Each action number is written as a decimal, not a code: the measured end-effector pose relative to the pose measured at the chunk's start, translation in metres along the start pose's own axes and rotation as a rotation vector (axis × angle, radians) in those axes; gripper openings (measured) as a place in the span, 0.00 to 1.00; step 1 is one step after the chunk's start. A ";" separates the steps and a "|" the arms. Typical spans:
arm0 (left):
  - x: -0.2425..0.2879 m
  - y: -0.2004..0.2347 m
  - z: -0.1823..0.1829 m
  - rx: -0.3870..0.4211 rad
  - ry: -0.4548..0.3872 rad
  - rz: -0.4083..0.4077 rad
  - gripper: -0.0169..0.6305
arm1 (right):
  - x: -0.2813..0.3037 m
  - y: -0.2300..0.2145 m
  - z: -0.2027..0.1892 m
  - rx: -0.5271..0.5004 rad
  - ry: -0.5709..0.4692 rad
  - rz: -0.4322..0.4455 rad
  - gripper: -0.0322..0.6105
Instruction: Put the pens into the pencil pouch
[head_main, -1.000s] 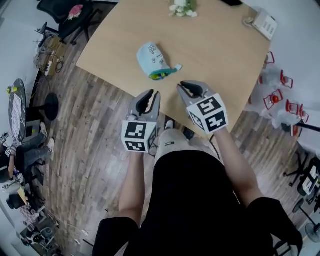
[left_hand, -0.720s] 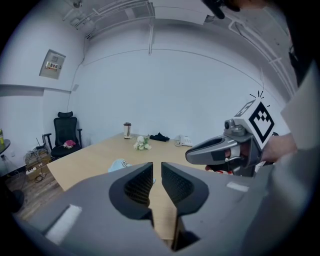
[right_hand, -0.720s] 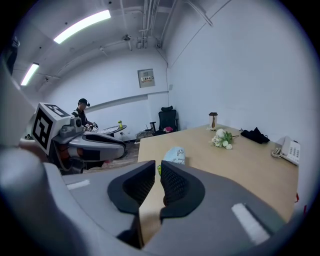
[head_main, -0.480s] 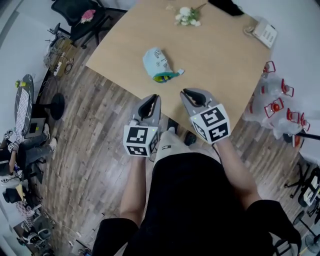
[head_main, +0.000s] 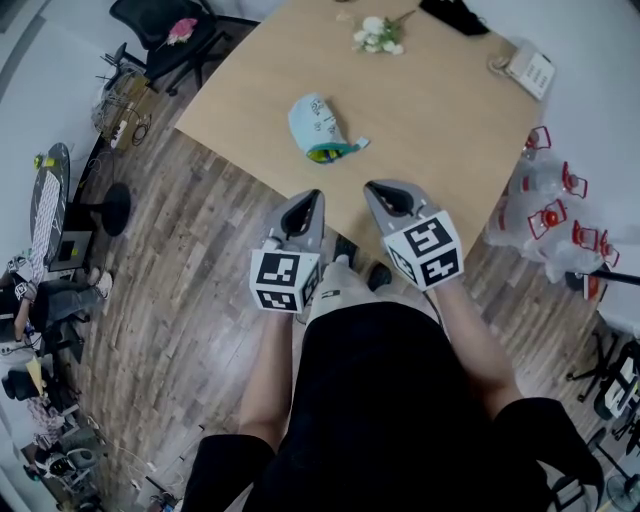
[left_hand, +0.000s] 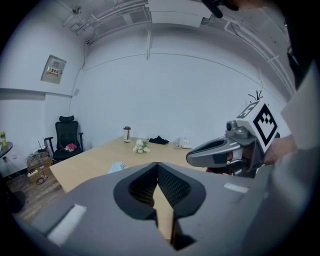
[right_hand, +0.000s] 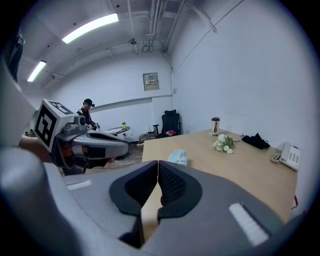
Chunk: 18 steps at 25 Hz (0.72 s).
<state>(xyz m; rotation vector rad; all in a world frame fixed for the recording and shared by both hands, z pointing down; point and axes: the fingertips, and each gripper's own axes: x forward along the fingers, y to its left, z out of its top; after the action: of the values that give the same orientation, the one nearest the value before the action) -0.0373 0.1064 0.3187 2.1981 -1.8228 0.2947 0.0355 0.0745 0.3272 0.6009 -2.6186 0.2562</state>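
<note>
1. The left gripper, a grey two-jaw tool with a marker cube, is held over the brown wood-plank floor, just short of the table's near edge. Its jaws are pressed together pad to pad, with nothing between them.
2. The right gripper, the same grey build, is held just beside it on the right, its tip at the table's near edge. Its jaws are also fully closed and empty.
3. The light-blue fabric pencil pouch with a cartoon print lies on the light wooden table, on its near-left part. It is well apart from both grippers and beyond them.
4. The pouch's teal-edged mouth points to the near right. Small green and yellow pen ends show at it.
5. Far on the table lie a bunch of white flowers, a black cloth bundle and, at the far right, a white desk telephone.
6. A black office chair stands off the table's far-left corner.
</note>
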 end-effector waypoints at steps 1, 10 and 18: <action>-0.001 -0.001 0.000 0.000 0.000 0.000 0.02 | -0.001 0.001 0.000 -0.001 -0.001 0.001 0.07; -0.001 0.000 0.002 -0.006 -0.010 0.002 0.02 | -0.001 0.005 0.000 -0.015 0.005 0.012 0.06; -0.005 -0.001 0.000 -0.011 -0.008 0.008 0.02 | -0.002 0.007 0.001 -0.017 0.000 0.010 0.06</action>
<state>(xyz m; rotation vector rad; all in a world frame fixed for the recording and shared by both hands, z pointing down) -0.0375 0.1112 0.3170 2.1879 -1.8337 0.2771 0.0341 0.0810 0.3247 0.5821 -2.6222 0.2363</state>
